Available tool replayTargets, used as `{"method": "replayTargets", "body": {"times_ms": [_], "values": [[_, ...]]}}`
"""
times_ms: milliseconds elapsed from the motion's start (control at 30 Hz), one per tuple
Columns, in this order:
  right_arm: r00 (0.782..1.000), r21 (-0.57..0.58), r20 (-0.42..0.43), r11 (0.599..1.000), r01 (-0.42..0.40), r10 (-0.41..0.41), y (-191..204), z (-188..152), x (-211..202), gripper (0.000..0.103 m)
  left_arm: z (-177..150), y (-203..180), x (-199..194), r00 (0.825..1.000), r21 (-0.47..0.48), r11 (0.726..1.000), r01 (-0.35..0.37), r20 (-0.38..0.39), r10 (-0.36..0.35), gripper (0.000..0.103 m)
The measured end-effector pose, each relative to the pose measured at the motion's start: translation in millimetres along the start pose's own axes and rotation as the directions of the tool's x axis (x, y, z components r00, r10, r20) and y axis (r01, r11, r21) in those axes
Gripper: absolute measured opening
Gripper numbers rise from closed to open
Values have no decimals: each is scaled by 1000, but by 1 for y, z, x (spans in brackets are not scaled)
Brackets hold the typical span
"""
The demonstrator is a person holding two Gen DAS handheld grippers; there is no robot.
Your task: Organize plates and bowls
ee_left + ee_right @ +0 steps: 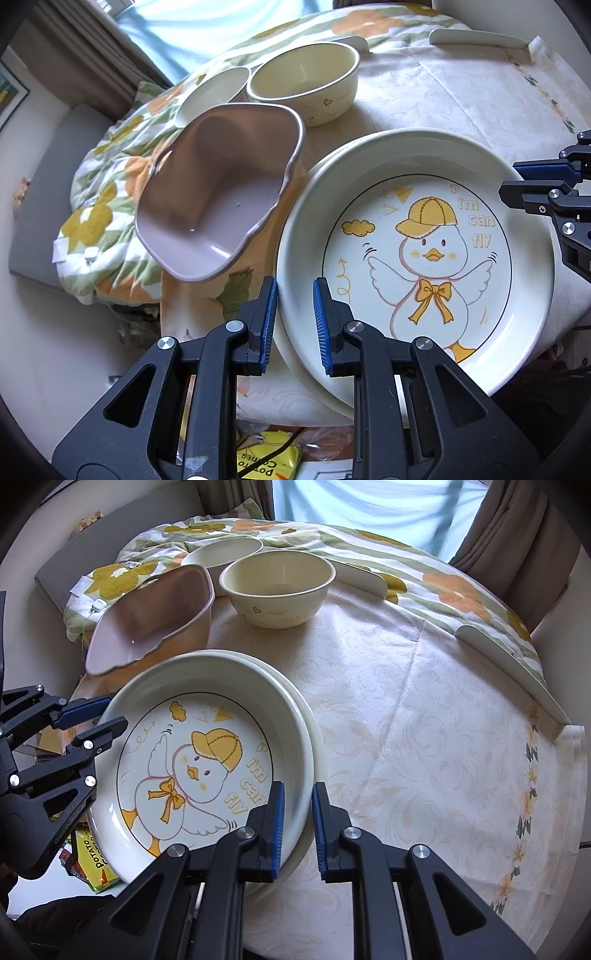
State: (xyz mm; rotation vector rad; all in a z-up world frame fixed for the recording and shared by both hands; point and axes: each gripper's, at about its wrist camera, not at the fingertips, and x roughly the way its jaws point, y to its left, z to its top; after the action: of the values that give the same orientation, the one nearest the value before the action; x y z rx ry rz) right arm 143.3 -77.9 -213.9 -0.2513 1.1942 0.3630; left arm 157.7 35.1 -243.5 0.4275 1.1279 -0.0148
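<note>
1. The left gripper (294, 325) has its fingers narrowed onto the near-left rim of the duck plate (417, 258); the right gripper (298, 829) pinches the opposite rim, one blue pad inside the wall and one outside. My reading is that gripping both edges keeps a wide, shallow dish level.
2. The duck plate sits on a second plate (314, 738), of which only a pale crescent of rim shows. This looks like a stack being squared up or set down. Whether the upper plate rests fully on the lower one I cannot tell.
3. The stack overhangs the near edge of the desk (424, 701), perhaps to let the fingers get under the rim.
4. Beyond, a mauve wavy-edged bowl (218, 192) tilts toward the desk's edge; what props it is hidden.
5. Behind it stand a cream bowl (306, 81) and another pale bowl (214, 92), partly covered.
6. Below the desk, a yellow packet (98, 864) is cut off, its label only partly readable.
</note>
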Motion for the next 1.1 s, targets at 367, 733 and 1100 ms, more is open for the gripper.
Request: {"method": "replayTargets", "body": {"times_ms": [367,733,1100], "values": [[998,50,26,997,-53,52,-9,5,-9,14,5,15,-7,998,-80,995,60,-2,-61,18],[947,22,173,960,-278,270,-21,53,-61,88,13,108,-51,980,-425,885,191,142,-143,91],[899,30,53,899,-437,435,-12,105,-24,88,-5,164,-22,965,-652,712,260,155,-210,103]]}}
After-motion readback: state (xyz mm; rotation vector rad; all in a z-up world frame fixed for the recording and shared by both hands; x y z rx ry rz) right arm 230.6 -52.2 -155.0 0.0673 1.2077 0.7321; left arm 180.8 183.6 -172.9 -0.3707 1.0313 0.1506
